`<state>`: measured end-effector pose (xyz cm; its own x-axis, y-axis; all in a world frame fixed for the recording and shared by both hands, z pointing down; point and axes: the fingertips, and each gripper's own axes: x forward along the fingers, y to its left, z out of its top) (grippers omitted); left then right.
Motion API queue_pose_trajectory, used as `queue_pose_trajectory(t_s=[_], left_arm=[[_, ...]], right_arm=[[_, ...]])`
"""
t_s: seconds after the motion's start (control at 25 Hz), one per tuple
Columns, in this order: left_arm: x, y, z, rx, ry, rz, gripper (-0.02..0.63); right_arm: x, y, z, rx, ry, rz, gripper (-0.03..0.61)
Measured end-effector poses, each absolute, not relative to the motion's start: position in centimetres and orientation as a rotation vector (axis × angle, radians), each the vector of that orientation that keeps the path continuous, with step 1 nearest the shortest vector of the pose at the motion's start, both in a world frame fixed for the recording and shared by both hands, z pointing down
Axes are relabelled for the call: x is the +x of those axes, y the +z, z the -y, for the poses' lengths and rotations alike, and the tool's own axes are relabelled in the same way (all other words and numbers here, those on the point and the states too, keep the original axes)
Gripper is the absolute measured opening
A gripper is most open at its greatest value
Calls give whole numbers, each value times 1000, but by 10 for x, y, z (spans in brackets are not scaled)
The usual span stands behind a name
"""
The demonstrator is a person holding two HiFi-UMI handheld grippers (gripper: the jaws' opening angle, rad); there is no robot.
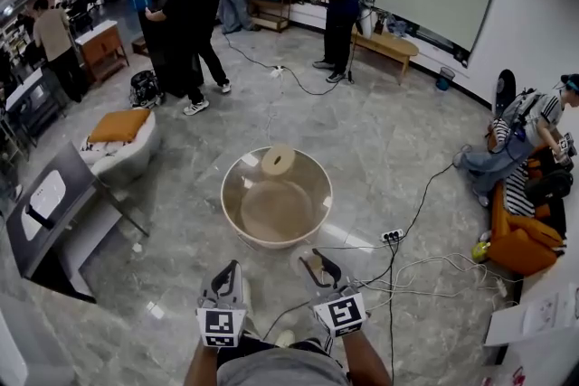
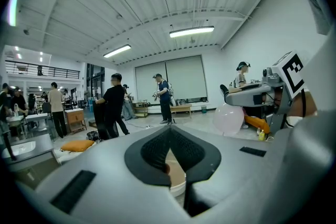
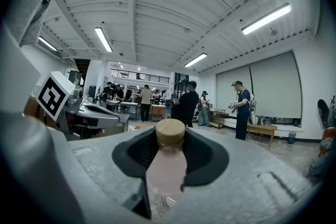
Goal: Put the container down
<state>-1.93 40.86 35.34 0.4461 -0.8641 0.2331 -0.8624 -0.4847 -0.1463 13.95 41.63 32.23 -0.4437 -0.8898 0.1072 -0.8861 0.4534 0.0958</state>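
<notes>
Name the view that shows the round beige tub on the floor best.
The head view: the round beige tub sits whole in frame, rim and inside visible. The left gripper view shows only a sliver of it behind the shut left gripper. The right gripper view does not show it.

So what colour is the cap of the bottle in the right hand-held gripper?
The cap is light tan, like wood; the right gripper view shows it best.

Head view looks steeply down on the round tub point(image 1: 276, 199); both gripper views, lower, face level beyond it, sharing the standing people point(image 2: 111, 107).
</notes>
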Motion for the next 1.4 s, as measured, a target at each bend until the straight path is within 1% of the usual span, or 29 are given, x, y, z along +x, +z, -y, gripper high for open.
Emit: queue_pose_trajectory(t_s=[0.28, 0.64, 1.0, 1.4], left_arm=[[-18, 361, -342, -2676, -433, -1563, 18], [-28, 363, -218, -2727, -452, -1491, 18], [-54, 368, -107, -2776, -466, -1434, 18], [-80, 383, -20, -2820, -461, -1402, 18]], right_arm=[[136, 328, -353, 1573, -45, 2545, 133], [122, 329, -241, 1624, -15, 2506, 133], [92, 333, -140, 1665, 42, 2463, 133], [67, 342, -58, 1709, 46, 2422, 133]])
